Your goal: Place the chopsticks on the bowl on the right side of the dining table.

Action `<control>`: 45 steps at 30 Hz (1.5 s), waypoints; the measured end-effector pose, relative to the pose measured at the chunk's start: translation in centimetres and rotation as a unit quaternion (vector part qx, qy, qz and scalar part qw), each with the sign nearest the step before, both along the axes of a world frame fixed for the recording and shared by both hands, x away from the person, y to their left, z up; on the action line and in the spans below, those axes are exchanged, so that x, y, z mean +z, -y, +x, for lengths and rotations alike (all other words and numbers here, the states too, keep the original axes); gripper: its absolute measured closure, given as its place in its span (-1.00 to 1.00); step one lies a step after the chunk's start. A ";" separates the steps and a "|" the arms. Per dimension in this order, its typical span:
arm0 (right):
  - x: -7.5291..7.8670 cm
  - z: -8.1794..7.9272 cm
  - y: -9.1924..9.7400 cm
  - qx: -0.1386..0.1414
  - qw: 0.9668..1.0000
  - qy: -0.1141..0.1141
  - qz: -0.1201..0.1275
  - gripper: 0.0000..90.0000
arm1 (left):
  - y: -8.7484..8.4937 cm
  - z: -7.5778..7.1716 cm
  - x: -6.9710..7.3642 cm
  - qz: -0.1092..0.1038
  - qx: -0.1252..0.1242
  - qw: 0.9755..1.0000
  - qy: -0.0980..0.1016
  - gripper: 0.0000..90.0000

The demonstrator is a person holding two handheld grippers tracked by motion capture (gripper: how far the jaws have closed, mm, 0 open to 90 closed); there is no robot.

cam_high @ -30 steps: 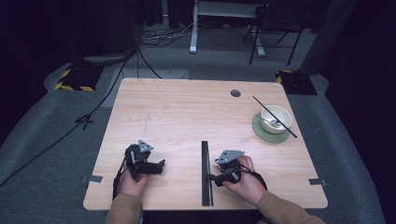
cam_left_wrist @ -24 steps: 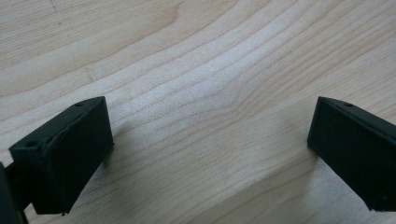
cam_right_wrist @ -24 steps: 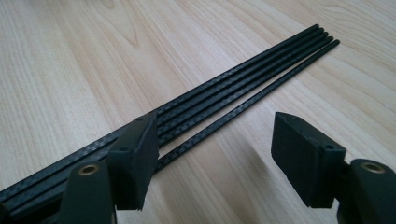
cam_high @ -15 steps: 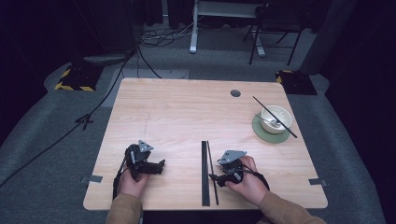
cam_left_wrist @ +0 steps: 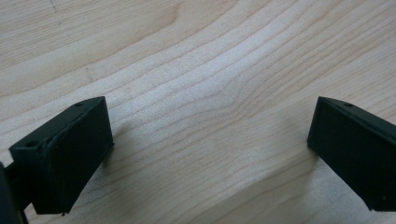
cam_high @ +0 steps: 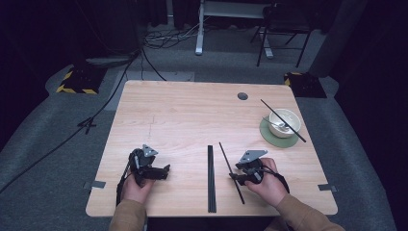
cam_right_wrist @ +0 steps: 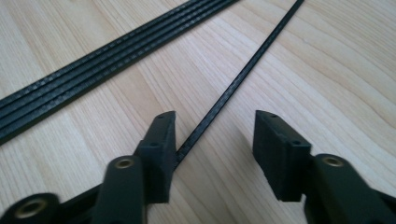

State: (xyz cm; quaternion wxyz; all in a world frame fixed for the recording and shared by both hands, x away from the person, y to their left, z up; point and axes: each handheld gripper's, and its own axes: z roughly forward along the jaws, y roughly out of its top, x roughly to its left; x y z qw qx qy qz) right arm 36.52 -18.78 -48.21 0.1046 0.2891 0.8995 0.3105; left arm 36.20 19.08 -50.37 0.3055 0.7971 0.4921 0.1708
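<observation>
High view: a wooden table with a person's two hands at the near edge, one gripper in each.
Left gripper: it rests on the table at the left, and its jaws stand wide apart with only bare wood between them.
Right gripper: its jaws have just been closing. One thin black stick lies between them, right by one jaw, with a gap to the other jaw. The jaws do not pinch it.
Loose stick: it lies slanted on the table, just to the right of the bunch of black sticks.
Bunch of sticks: straight, side by side, near the middle front of the table.
Bowl: white, on a green mat at the far right, with another black stick lying across it.
</observation>
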 end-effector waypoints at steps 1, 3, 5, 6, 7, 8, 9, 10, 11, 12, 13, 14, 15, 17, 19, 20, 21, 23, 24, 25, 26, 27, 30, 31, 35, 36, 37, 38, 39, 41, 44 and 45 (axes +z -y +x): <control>0.0 0.1 0.1 0.004 1.000 -0.001 -0.003 0.28 | 0.0 0.0 0.0 0.001 0.000 1.000 -0.001 -0.99; -0.1 0.2 0.4 0.005 1.000 -0.006 -0.002 0.37 | 0.0 0.0 0.0 0.001 0.000 1.000 -0.001 -0.99; 0.0 0.3 0.4 0.004 1.000 -0.008 -0.001 0.50 | 0.0 0.0 0.0 0.000 0.000 1.000 0.000 -0.99; 0.0 0.4 0.5 0.004 1.000 -0.008 -0.004 0.54 | 0.0 0.0 0.0 0.001 0.000 1.000 -0.001 -0.99; 0.0 0.5 0.5 0.006 1.000 -0.008 -0.008 0.58 | 0.0 0.0 0.0 0.001 0.000 1.000 -0.001 -0.99; 0.0 0.5 0.5 0.007 1.000 -0.008 -0.008 0.62 | 0.0 0.0 0.0 0.001 0.000 1.000 -0.001 -0.99; 0.1 0.6 0.5 0.007 1.000 -0.010 -0.008 0.71 | 0.0 0.0 0.0 0.000 0.000 1.000 0.000 -0.99; 0.1 0.7 0.6 0.007 1.000 -0.010 -0.016 0.73 | 0.0 0.0 0.0 0.001 0.000 1.000 -0.001 -0.99; 0.1 0.8 0.6 0.008 1.000 -0.012 -0.015 0.74 | 0.0 0.0 0.0 0.001 0.000 1.000 -0.001 -0.99; 0.1 0.7 0.5 0.003 1.000 -0.016 -0.008 0.75 | 0.0 0.0 0.0 0.001 0.000 1.000 -0.001 -0.99; 0.1 0.9 0.6 0.007 1.000 -0.009 -0.015 0.77 | 0.0 0.0 0.0 0.001 0.000 1.000 -0.001 -0.99; 0.2 1.0 0.5 0.002 1.000 -0.012 -0.012 0.78 | 0.0 0.0 0.0 0.001 0.000 1.000 -0.001 -0.99; 0.2 1.2 0.6 0.003 1.000 -0.006 -0.016 0.79 | 0.0 0.0 0.0 0.001 0.000 1.000 -0.001 -0.99; 0.2 1.5 0.7 -0.004 1.000 -0.008 -0.018 0.81 | 0.0 0.0 0.0 0.001 0.000 1.000 -0.001 -0.99; 0.2 2.0 0.9 -0.013 1.000 -0.009 -0.015 0.83 | 0.0 0.0 0.0 0.001 0.000 1.000 -0.001 -0.99; 0.2 2.2 0.9 -0.013 1.000 -0.007 -0.014 0.83 | 0.0 0.0 0.0 0.001 0.000 1.000 0.000 -0.99; 0.2 2.3 1.0 -0.014 1.000 -0.006 -0.017 0.83 | 0.0 0.0 0.0 0.001 0.000 1.000 -0.001 -0.99; 0.2 2.6 1.1 -0.021 1.000 -0.005 -0.013 0.85 | 0.0 0.0 0.0 0.001 0.000 1.000 -0.001 -0.99; 0.2 2.8 1.3 -0.019 1.000 0.002 -0.023 0.86 | 0.0 0.0 0.0 0.001 0.001 1.000 0.000 -0.99; 0.2 2.9 1.2 -0.025 1.000 -0.003 -0.014 0.88 | 0.0 0.0 0.0 0.001 0.000 1.000 -0.001 -0.99; 0.2 3.1 1.4 -0.025 1.000 -0.002 -0.015 0.90 | 0.0 0.0 0.0 0.001 0.000 1.000 -0.001 -0.99; 0.2 3.2 1.5 -0.029 0.999 -0.005 -0.013 0.91 | 0.0 0.0 0.0 0.000 0.000 1.000 0.000 -0.99; 0.1 3.4 1.9 -0.034 0.999 -0.003 -0.010 0.91 | 0.0 0.0 0.0 0.001 0.001 1.000 0.000 -0.99; 0.1 3.5 2.0 -0.037 0.999 -0.003 -0.010 0.91 | 0.0 0.0 0.0 0.001 0.001 1.000 0.000 -0.99; 0.0 3.7 2.2 -0.043 0.999 -0.002 -0.007 0.91 | 0.0 0.0 0.0 0.001 0.000 1.000 -0.001 -0.99; 0.0 3.7 2.2 -0.046 0.999 -0.003 -0.005 0.91 | 0.0 0.0 0.0 0.001 0.000 1.000 -0.001 -0.99; 0.0 3.8 2.3 -0.049 0.999 -0.005 -0.004 0.91 | 0.0 0.0 0.0 0.002 0.000 1.000 -0.001 -0.99; 0.1 3.8 2.3 -0.049 0.999 -0.005 -0.003 0.91 | 0.0 0.0 0.0 0.001 0.000 1.000 0.000 -0.99; 0.1 3.8 2.4 -0.051 0.999 -0.003 -0.003 0.91 | 0.0 0.0 0.0 0.001 0.000 1.000 -0.001 -0.99; 0.2 3.9 2.6 -0.051 0.999 -0.004 0.002 0.91 | 0.0 0.0 0.0 0.000 0.000 1.000 0.000 -0.99; 0.8 3.8 2.8 -0.057 0.998 -0.009 0.013 0.91 | 0.0 0.0 0.0 0.001 0.000 1.000 -0.001 -0.99; 1.0 3.9 3.0 -0.053 0.998 -0.008 0.016 0.91 | 0.0 0.0 0.0 0.001 0.000 1.000 -0.001 -0.99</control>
